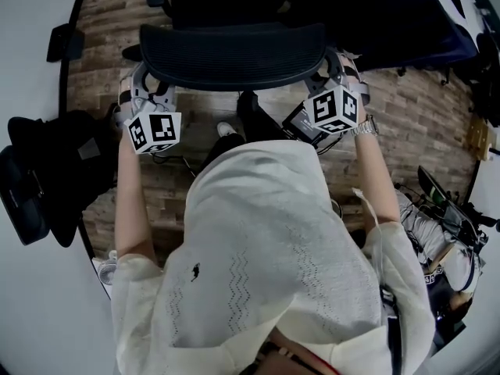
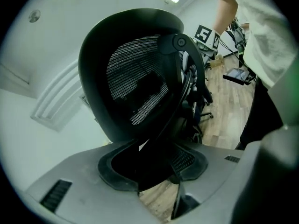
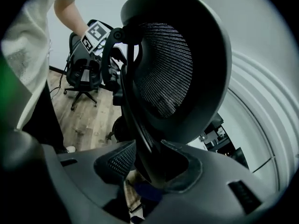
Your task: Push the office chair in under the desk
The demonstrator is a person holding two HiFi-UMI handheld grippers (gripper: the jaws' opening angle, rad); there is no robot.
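The black office chair's curved top edge [image 1: 233,53] lies just in front of me, its mesh backrest [image 2: 135,85] filling both gripper views. My left gripper [image 1: 147,84] sits at the left end of that edge and my right gripper [image 1: 334,69] at the right end. In the left gripper view the left gripper [image 2: 154,171] stands wide, with a black part of the chair frame between its jaws. In the right gripper view the chair's black spine [image 3: 140,125] runs between the jaws of the right gripper [image 3: 156,171]; whether the pads press on it is unclear. No desk shows clearly.
A black bag [image 1: 47,170] lies on the wooden floor [image 1: 414,116] at the left. Cables and gear [image 1: 449,217] crowd the right side. A dark blue bulk [image 1: 406,14] lies beyond the chair. A second office chair [image 3: 84,73] stands behind.
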